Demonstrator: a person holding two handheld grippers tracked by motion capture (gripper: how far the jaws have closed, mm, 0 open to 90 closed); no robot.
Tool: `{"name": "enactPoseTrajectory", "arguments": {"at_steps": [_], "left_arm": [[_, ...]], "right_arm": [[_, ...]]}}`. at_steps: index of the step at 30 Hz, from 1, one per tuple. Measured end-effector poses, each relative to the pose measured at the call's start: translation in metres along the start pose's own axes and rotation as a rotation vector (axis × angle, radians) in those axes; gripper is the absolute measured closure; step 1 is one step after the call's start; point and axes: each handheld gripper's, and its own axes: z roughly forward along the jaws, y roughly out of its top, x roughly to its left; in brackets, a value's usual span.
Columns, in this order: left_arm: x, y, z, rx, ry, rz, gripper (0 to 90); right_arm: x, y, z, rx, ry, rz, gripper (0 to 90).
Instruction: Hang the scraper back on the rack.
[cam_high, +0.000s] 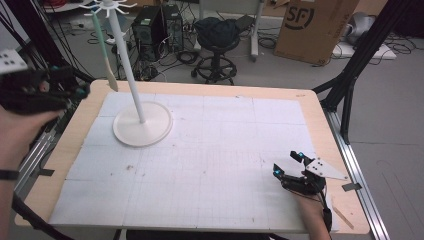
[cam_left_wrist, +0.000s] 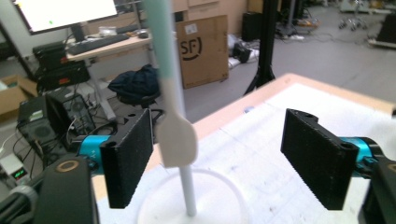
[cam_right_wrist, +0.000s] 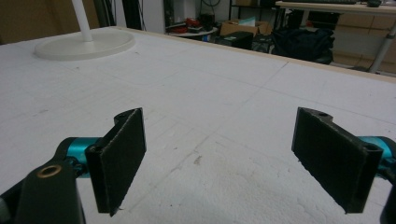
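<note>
A spatula with a pale green handle and a cream blade hangs from a hook at the top of a white stand, at the table's back left. My left gripper is held in the air just left of the blade. In the left gripper view it is open, and the spatula blade hangs between the jaws, close to the left one and apart from both. My right gripper rests open near the table's front right corner, over the white mat, with nothing between its jaws.
The stand's round base sits on the white gridded mat, which covers most of the wooden table. Behind the table stand a stool, computer cases and a cardboard box. A black frame leg rises at the right.
</note>
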Motion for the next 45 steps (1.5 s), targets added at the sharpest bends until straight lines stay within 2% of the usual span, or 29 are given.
{"name": "enactPoseTrajectory", "arguments": {"at_steps": [2, 5, 8, 12, 14, 17, 19, 21, 24, 29, 34, 40, 45], "left_arm": [[-0.01, -0.019, 0.006, -0.005, -0.044, -0.009, 24.2], [-0.028, -0.05, 0.017, -0.011, -0.085, -0.002, 23.4], [-0.047, -0.081, 0.031, -0.014, -0.158, -0.008, 22.0], [-0.071, -0.118, 0.05, -0.003, -0.224, 0.014, 20.7], [-0.08, -0.134, 0.059, 0.009, -0.241, 0.037, 19.9], [-0.088, -0.154, 0.068, -0.003, -0.275, 0.012, 19.8], [-0.092, -0.165, 0.071, -0.003, -0.262, 0.026, 19.9], [-0.094, -0.175, 0.073, 0.002, -0.263, 0.015, 20.0], [-0.096, -0.187, 0.074, 0.03, -0.249, 0.02, 20.4], [-0.094, -0.198, 0.067, 0.02, -0.253, 0.014, 21.3], [-0.092, -0.205, 0.062, 0.021, -0.253, 0.025, 21.3], [-0.089, -0.211, 0.06, 0.012, -0.255, 0.01, 21.1], [-0.091, -0.214, 0.063, 0.033, -0.268, 0.019, 20.9]], "right_arm": [[0.0, 0.0, 0.0, -0.001, -0.002, 0.004, 16.8], [0.0, 0.0, 0.0, 0.0, -0.002, 0.003, 16.8], [0.0, 0.0, 0.0, -0.002, -0.003, 0.004, 16.7], [0.001, 0.0, 0.0, -0.003, -0.005, -0.001, 16.7], [0.001, 0.0, 0.0, -0.003, -0.006, 0.0, 16.7], [0.001, 0.0, 0.0, -0.003, -0.005, -0.002, 16.7], [0.001, 0.0, 0.0, 0.001, -0.005, -0.005, 16.7], [0.001, 0.0, 0.0, -0.002, -0.003, -0.009, 16.7], [0.001, 0.0, 0.0, -0.002, -0.005, -0.01, 16.7], [0.002, 0.0, 0.0, 0.001, -0.005, -0.014, 16.7], [0.002, 0.0, 0.0, 0.0, -0.007, -0.013, 16.7], [0.002, 0.0, 0.0, -0.002, -0.011, -0.016, 16.7], [0.002, 0.0, 0.0, -0.001, -0.009, -0.011, 16.7]]}}
